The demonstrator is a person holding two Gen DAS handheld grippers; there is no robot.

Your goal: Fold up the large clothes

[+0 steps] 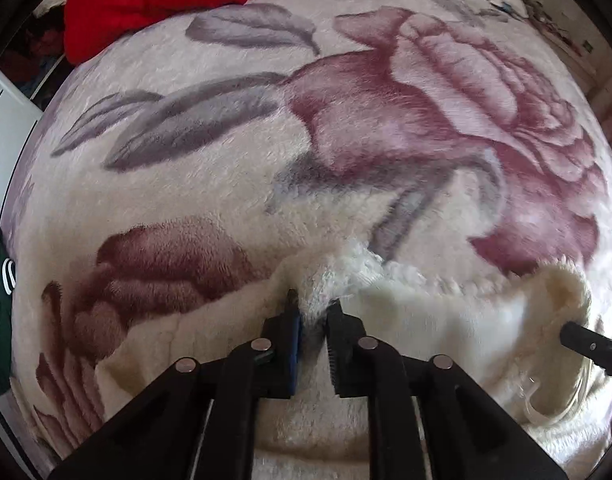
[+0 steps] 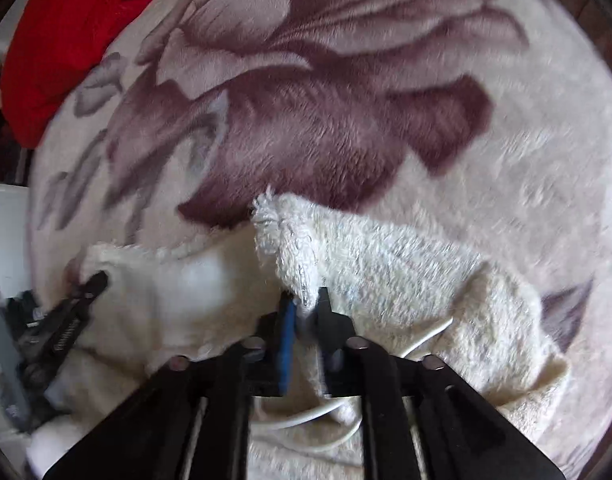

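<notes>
fluffy cream fleece garment (image 2: 385,264), bunched

We are looking at a home bedroom: a bed covered by a plush cream blanket (image 1: 210,184) with big printed roses, red bedding (image 1: 146,4) lying at its far left.

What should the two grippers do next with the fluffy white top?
Probably lift together and carry the pinched edge forward over the flowered blanket. The left gripper and right gripper each pinch the fluffy white top, which lies bunched in front of them, so a fold looks ready.
</notes>
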